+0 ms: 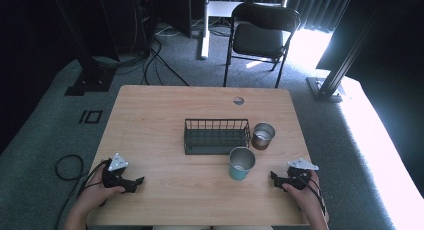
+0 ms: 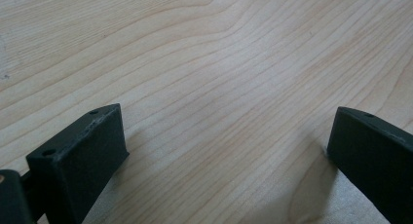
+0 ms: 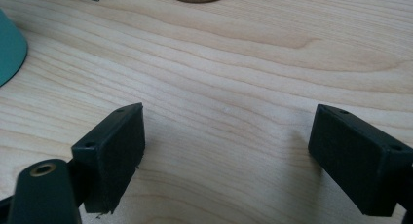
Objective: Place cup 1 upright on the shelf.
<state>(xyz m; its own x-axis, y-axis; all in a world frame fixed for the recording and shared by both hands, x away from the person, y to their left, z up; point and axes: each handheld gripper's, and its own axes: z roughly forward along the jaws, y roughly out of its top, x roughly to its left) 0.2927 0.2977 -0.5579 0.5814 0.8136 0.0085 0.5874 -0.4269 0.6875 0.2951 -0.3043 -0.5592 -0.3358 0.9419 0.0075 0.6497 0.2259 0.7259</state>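
Teal metal cup (image 1: 242, 163) stands upright just left of the right hand-held gripper (image 1: 278, 179), jaws apart; left hand-held gripper (image 1: 136, 182), likewise spread, rests farther off.

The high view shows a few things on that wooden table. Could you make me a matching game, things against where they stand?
Things:
1. Black wire basket
2. Teal metal cup
3. Brown metal cup
4. Left gripper

Places:
A. Just right of the basket
B. Near left corner of the table
C. Middle of the table
D. In front of the basket's right end

Pairs: 1-C, 2-D, 3-A, 4-B
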